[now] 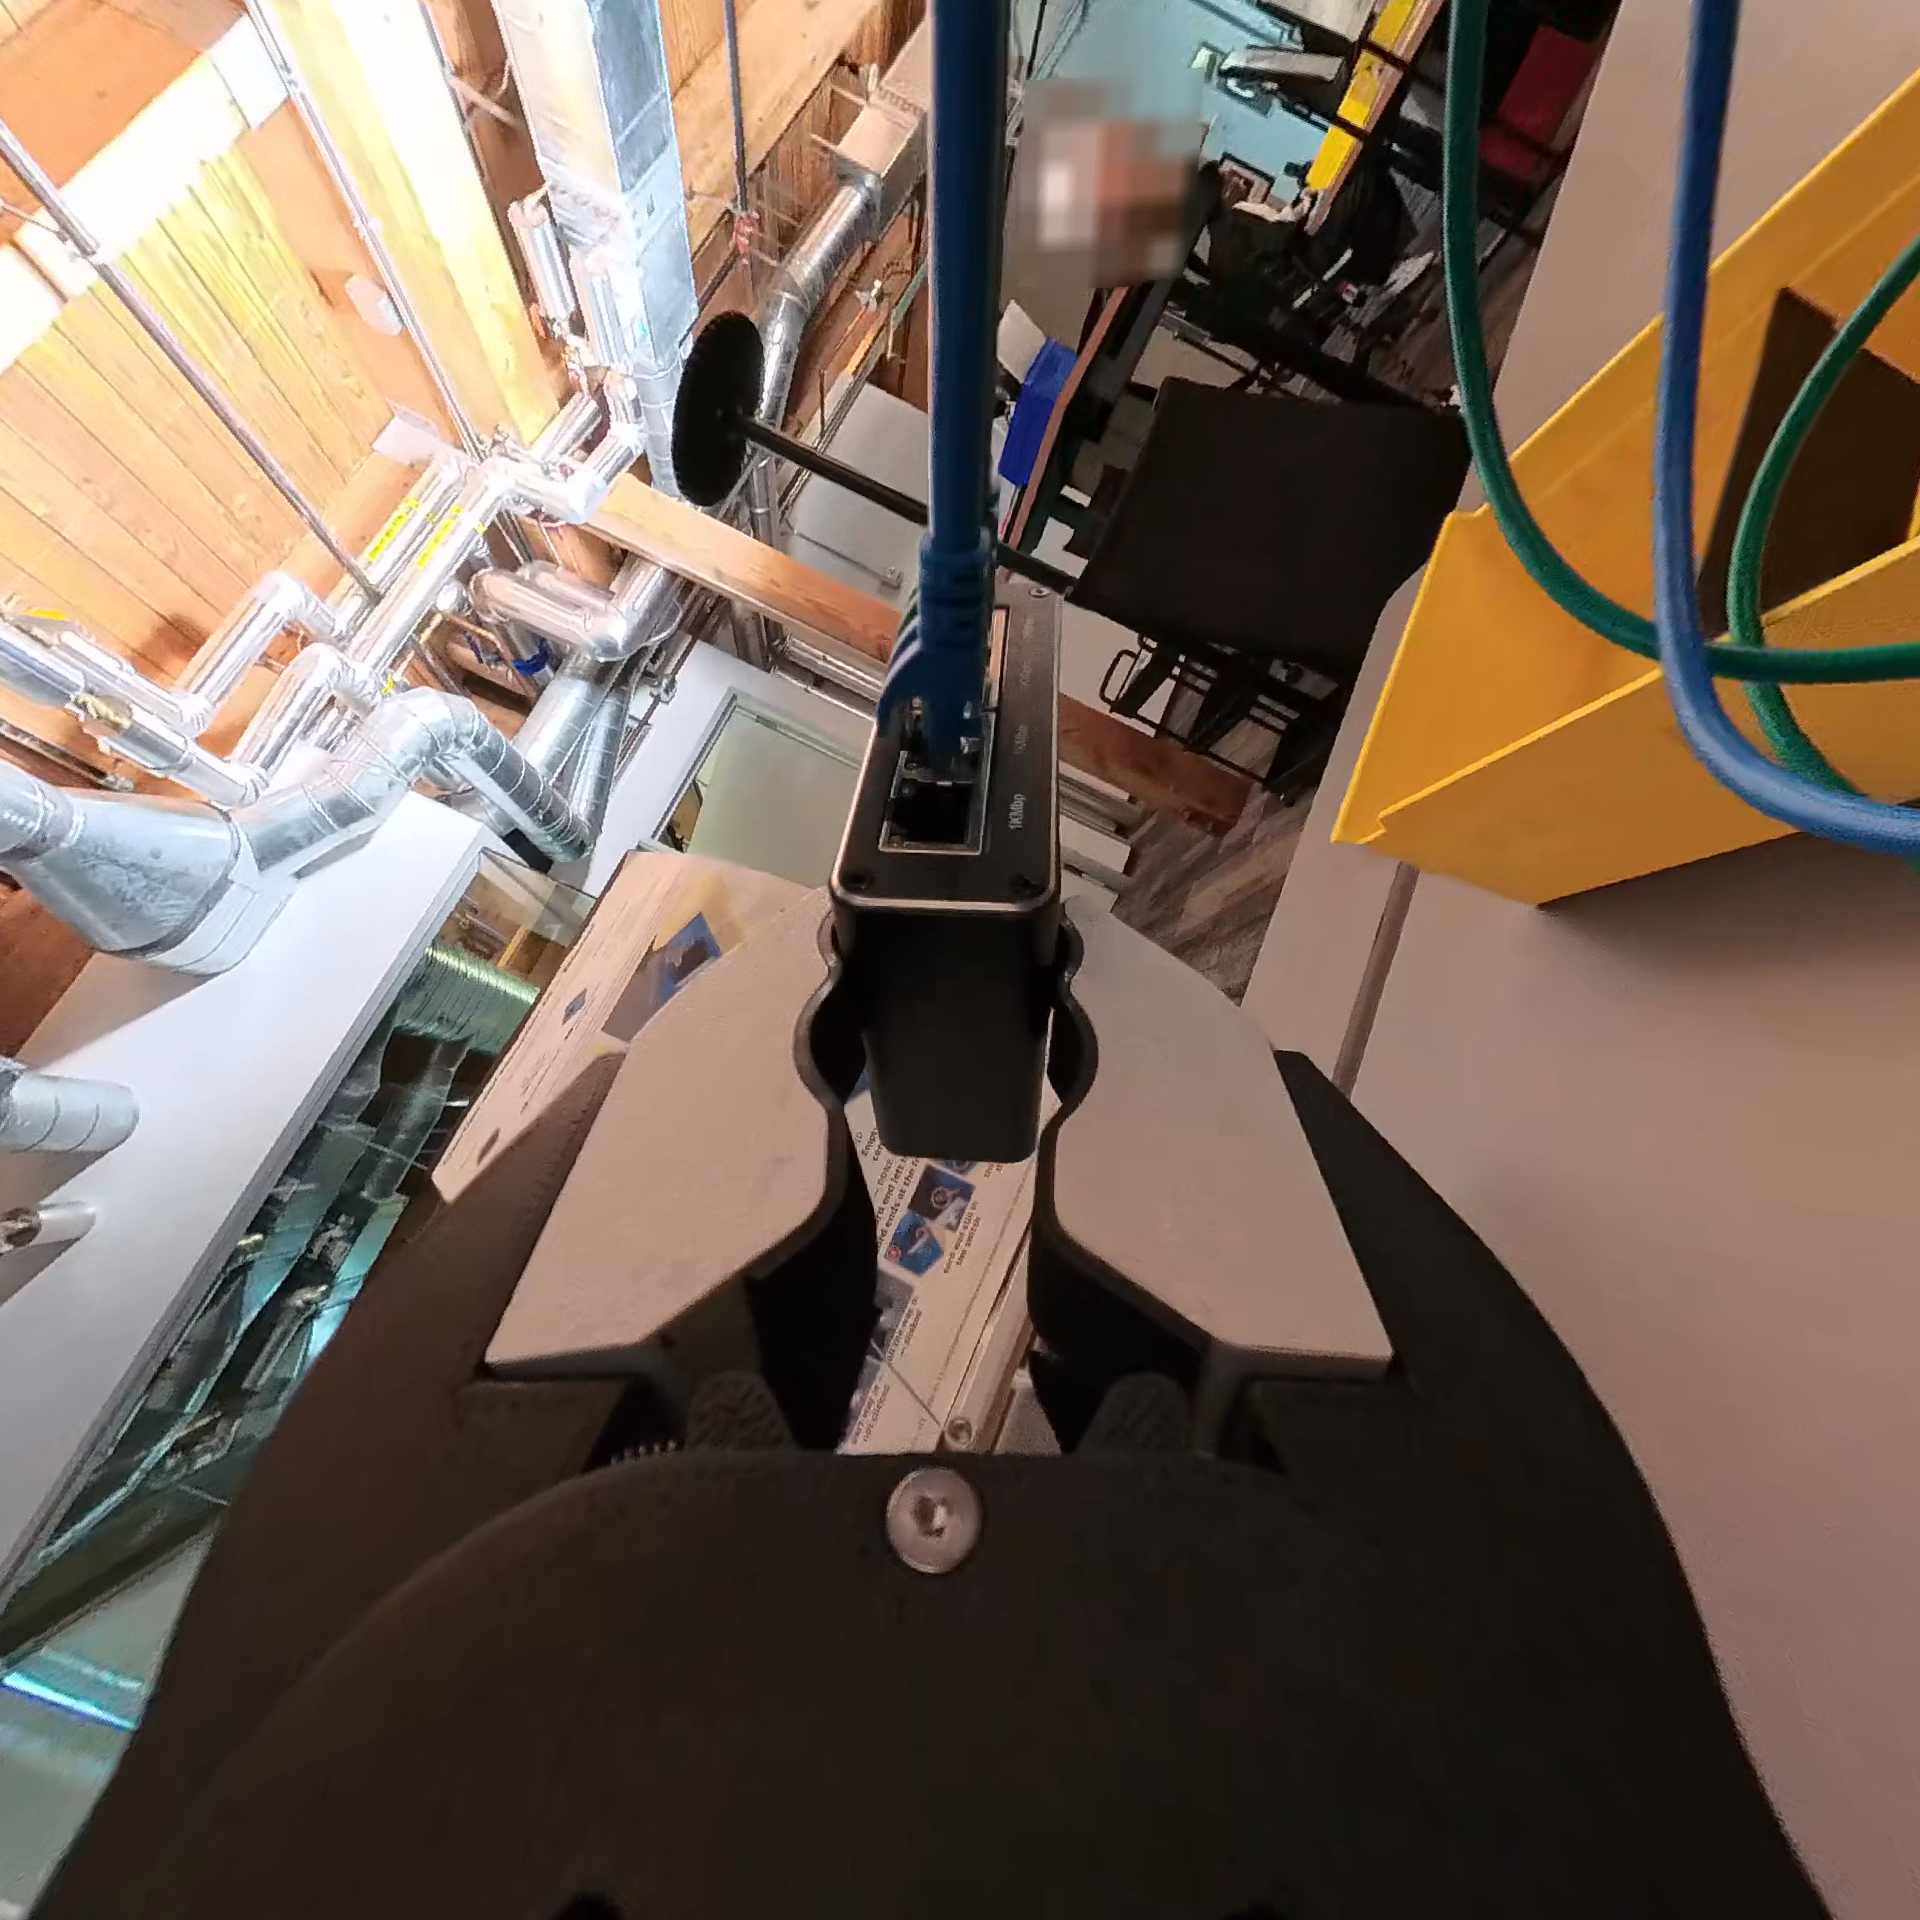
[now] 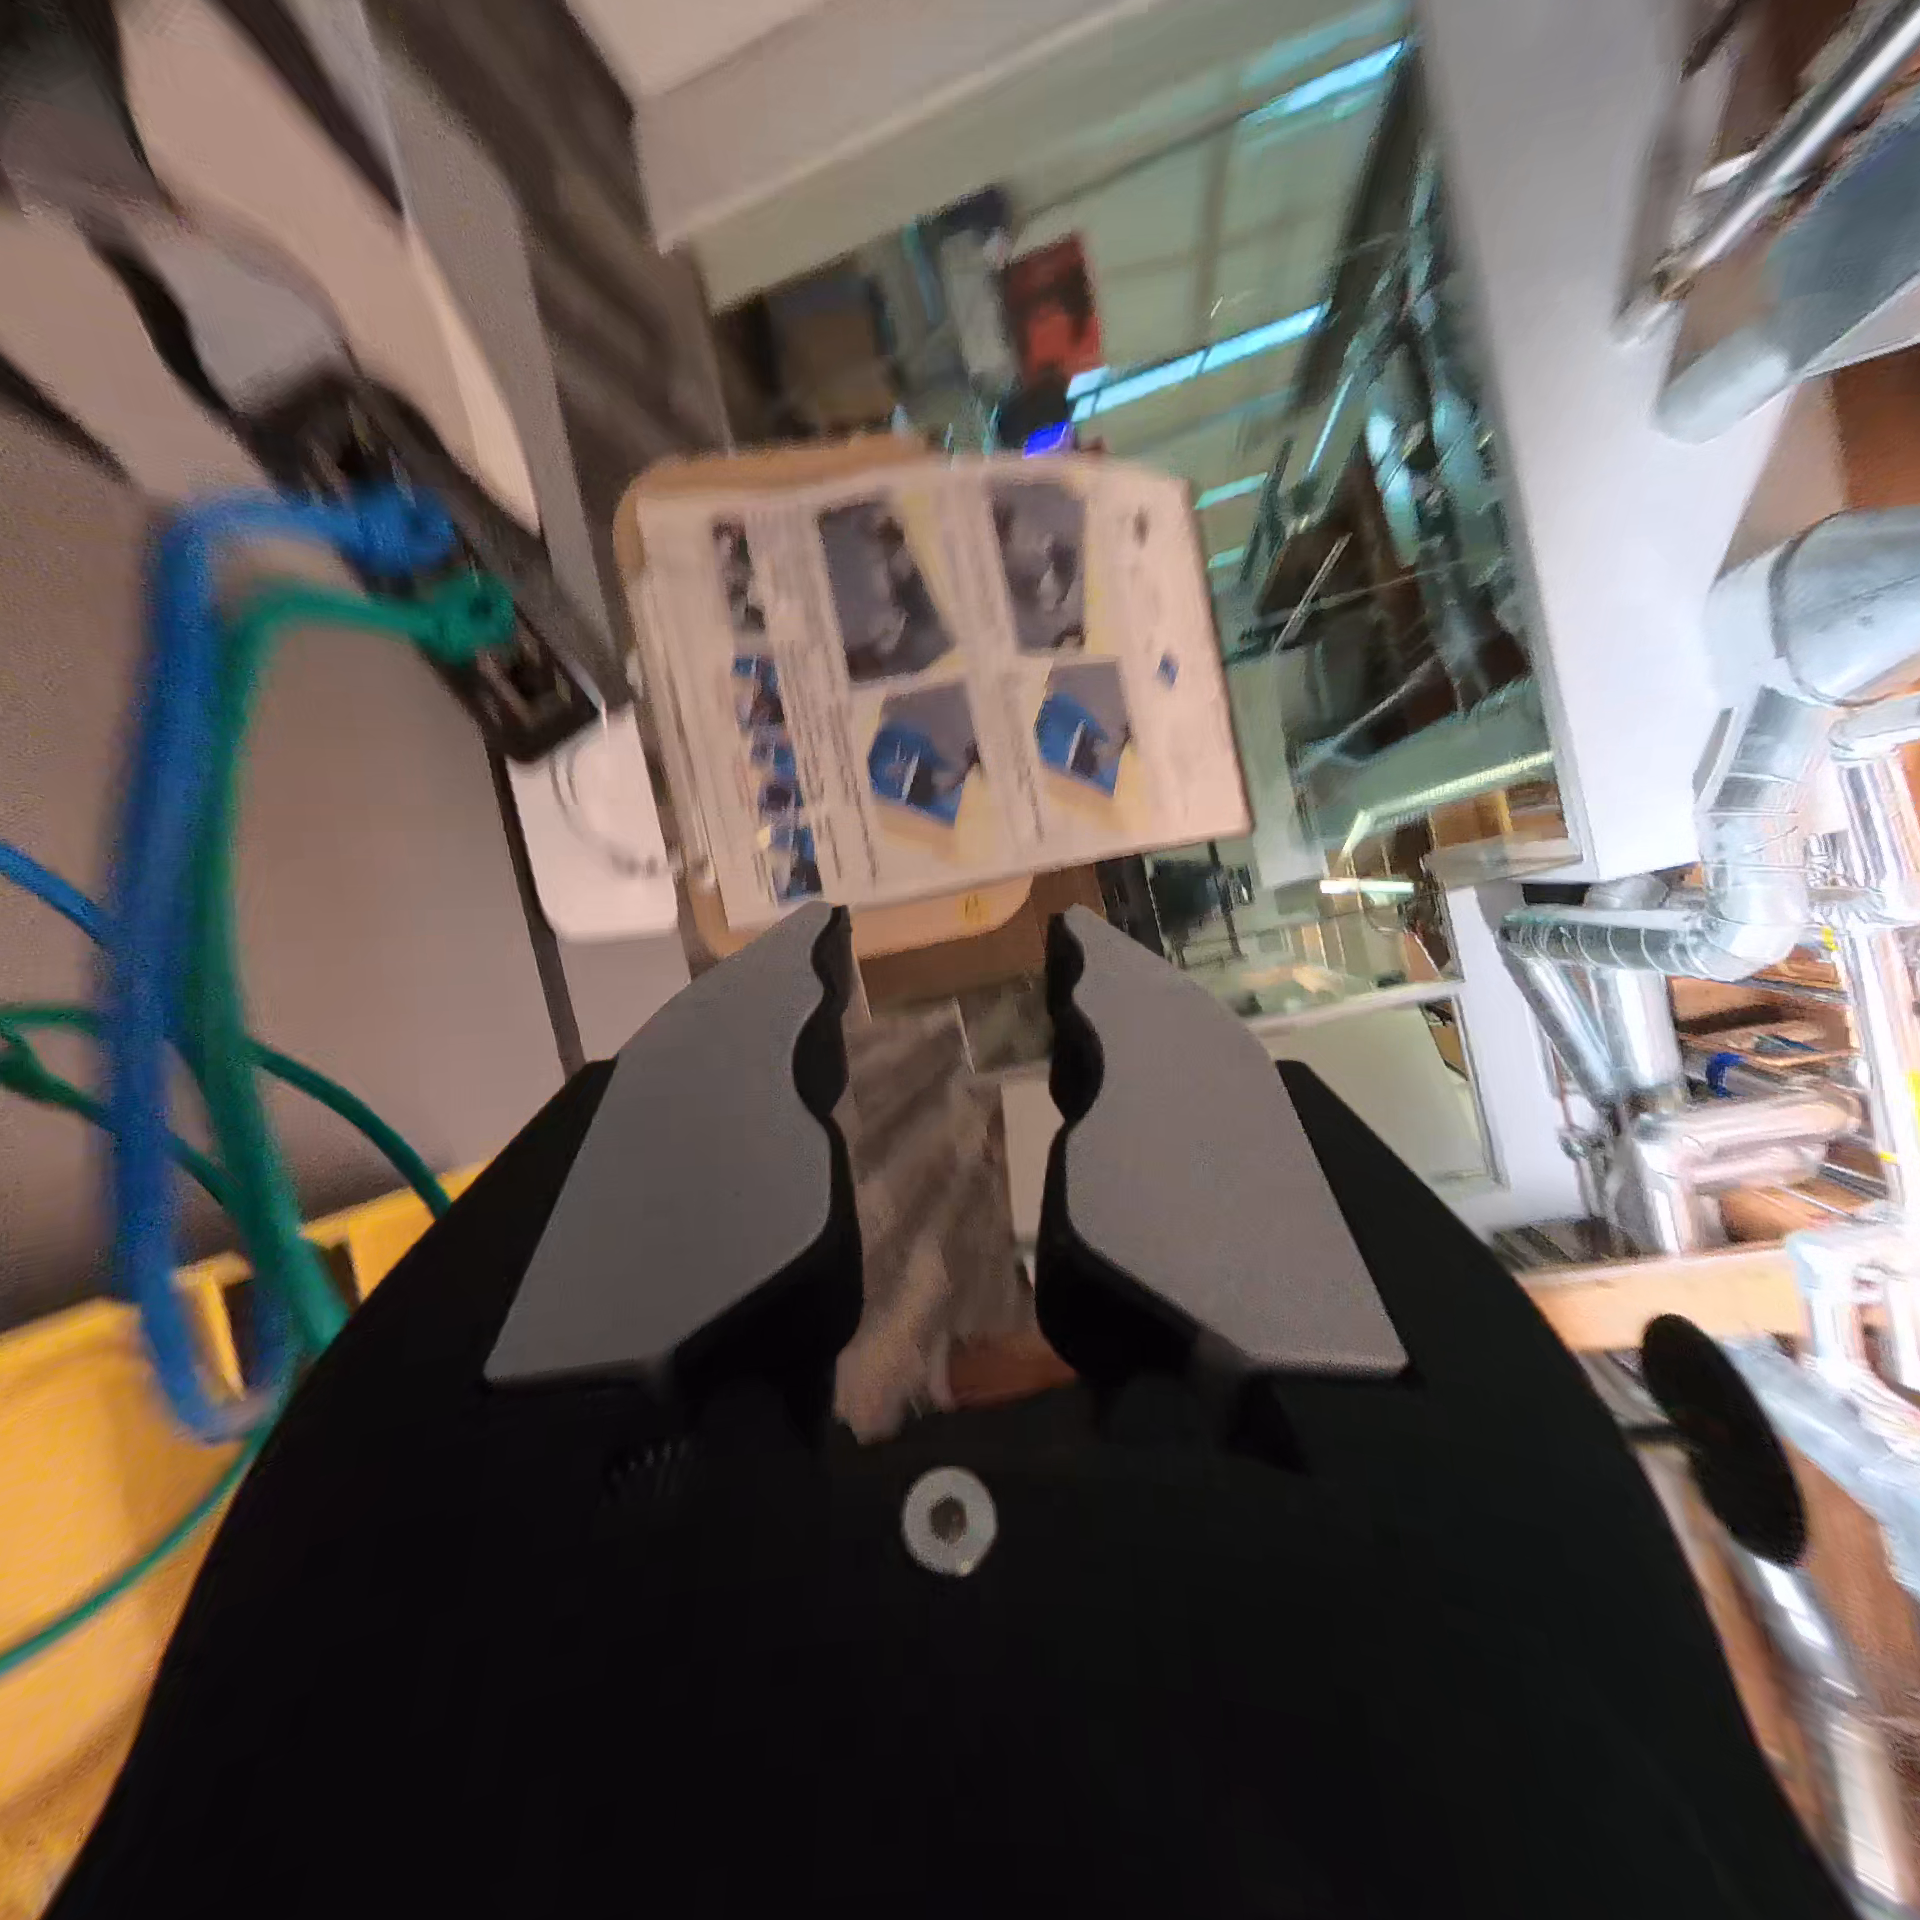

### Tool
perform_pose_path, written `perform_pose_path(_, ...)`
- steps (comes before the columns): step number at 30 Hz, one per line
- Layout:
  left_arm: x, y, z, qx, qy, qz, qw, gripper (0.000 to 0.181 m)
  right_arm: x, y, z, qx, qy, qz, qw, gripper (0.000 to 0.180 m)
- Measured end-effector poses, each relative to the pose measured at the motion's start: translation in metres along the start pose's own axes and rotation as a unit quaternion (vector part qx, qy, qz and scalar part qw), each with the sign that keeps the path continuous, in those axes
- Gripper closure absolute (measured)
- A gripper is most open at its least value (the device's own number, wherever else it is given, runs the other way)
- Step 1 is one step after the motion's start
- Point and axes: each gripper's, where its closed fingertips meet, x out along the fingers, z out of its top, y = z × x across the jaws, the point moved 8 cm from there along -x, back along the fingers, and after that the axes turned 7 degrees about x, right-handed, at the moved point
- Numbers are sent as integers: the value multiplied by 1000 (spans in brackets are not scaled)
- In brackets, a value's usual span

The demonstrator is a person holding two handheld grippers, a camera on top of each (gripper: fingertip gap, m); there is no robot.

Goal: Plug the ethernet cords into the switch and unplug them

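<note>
My left gripper [image 1: 948, 940] is shut on the near end of a black switch [image 1: 951, 1039] and holds it in the air. A blue ethernet cord [image 1: 961, 364] is plugged into a port on the switch, and the port [image 1: 928, 821] nearest me is empty. A green cord [image 1: 1496, 416] and another blue length [image 1: 1688, 416] hang in loops at the right. My right gripper [image 2: 948, 935] is open and empty. In the blurred right wrist view the switch [image 2: 520, 686] shows at the left with a blue plug [image 2: 400, 535] and a green plug [image 2: 468, 613] in it.
A yellow bin [image 1: 1538, 748] stands on the grey table [image 1: 1610, 1195] under the cord loops; it also shows in the right wrist view [image 2: 73, 1455]. A printed sheet on cardboard [image 2: 935, 686] stands ahead of the right gripper. Pipes and ducts [image 1: 343, 748] fill the background. Some 15 centimeters of space lies between my two pairs of fingers.
</note>
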Motion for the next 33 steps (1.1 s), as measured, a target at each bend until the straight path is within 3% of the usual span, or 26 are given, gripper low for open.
perform_pose_path(1, 0, 1, -2, -3, 2, 1, 1000, 149, -12, -2, 14, 21, -32, 1, 999, 144)
perform_pose_path(4, 0, 3, -4, 4, 15, 4, 1000, 149, -29, 27, 61, 24, -93, 71, 993, 144)
perform_pose_path(8, 1, 3, -3, 18, 28, 2, 999, 149, 4, 84, 72, -120, -13, 112, 986, 148)
perform_pose_path(11, 1, 2, 1, 30, 34, 2, 999, 149, 33, 102, 59, -140, 41, 141, 979, 152)
perform_pose_path(22, 1, 4, 5, 45, 44, 7, 998, 149, 68, 101, 53, -231, 116, 139, 956, 166)
perform_pose_path(33, -1, 7, 8, 46, 38, 15, 998, 148, 75, 100, 62, -238, 94, 156, 954, 162)
